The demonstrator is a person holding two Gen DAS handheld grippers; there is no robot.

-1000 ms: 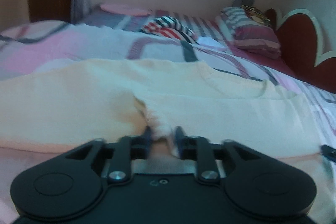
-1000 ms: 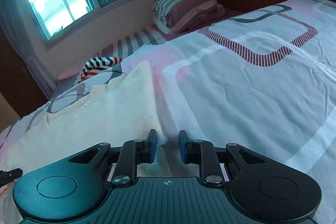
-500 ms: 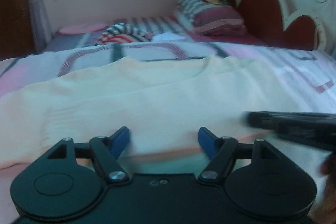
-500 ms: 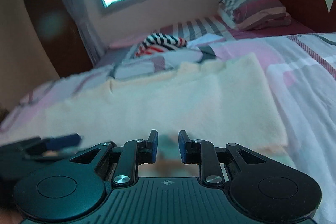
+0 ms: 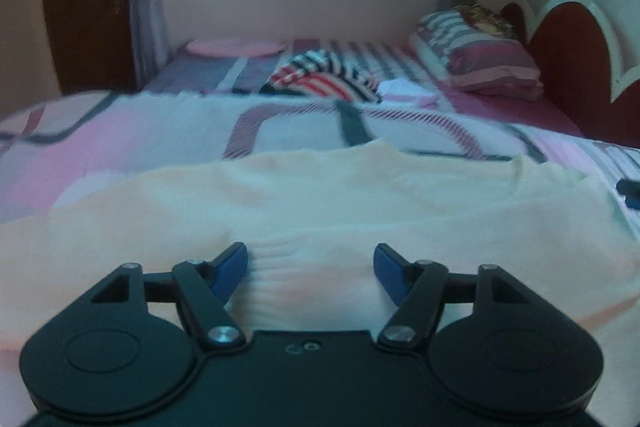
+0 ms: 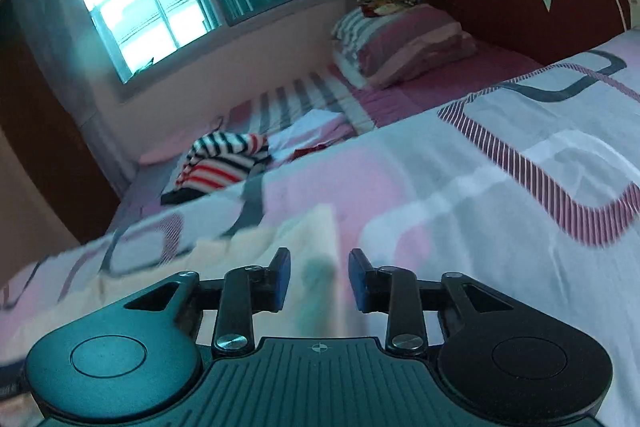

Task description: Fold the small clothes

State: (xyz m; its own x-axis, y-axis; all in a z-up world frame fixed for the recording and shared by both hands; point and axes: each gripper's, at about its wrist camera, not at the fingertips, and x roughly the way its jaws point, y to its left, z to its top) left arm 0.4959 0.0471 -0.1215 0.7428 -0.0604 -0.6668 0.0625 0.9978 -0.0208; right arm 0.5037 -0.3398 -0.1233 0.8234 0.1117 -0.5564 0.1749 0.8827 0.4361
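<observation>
Lying crosswise, neckline away, the cream shirt (image 5: 320,195) faces wide-open left tool (image 5: 310,261); right tool (image 6: 319,277) half-open, empty.

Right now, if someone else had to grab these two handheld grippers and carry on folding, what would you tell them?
Left gripper: open wide, holding nothing, low over the near edge of the cream shirt.
Right gripper: partly open, holding nothing, at the shirt's right-hand edge.
The cream shirt lies spread on the patterned bedspread, neckline away from you. No finished fold shows in these blurred views.
A striped garment lies in a heap further up the bed, near the pillows, untouched.
Left to do: grip the cream shirt, fold it, then likely the striped one.
</observation>
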